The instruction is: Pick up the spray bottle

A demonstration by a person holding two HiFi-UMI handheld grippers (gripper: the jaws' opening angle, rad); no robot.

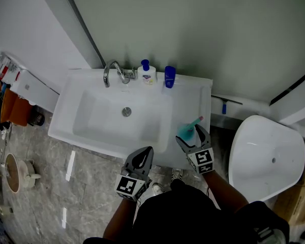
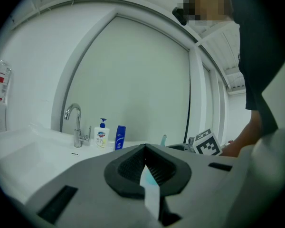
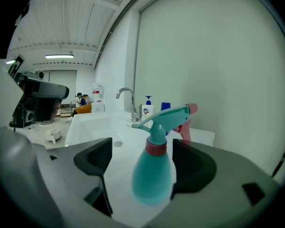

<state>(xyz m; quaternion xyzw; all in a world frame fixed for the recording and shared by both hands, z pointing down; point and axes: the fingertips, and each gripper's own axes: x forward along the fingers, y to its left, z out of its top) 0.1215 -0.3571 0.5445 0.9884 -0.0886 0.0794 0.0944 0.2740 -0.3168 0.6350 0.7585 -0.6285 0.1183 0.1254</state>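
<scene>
A teal spray bottle [image 1: 186, 131] with a pink collar and trigger stands upright on the right ledge of the white sink [image 1: 61, 122]. My right gripper [image 1: 191, 136] reaches around it from the front. In the right gripper view the bottle [image 3: 154, 175] sits between the jaws of my right gripper [image 3: 142, 152]. The right pad [image 3: 186, 164] is against the bottle's side, while the left pad [image 3: 99, 159] stands clear of it with a gap. My left gripper [image 1: 144, 156] hovers at the sink's front edge, left of the bottle, shut and holding nothing [image 2: 145, 164].
At the back of the sink are a chrome faucet [image 1: 112, 73], a white pump soap bottle [image 1: 147, 73] and a blue bottle [image 1: 169, 77]. A white toilet [image 1: 267, 156] stands to the right. Buckets and clutter lie on the floor at the left [image 1: 12, 169].
</scene>
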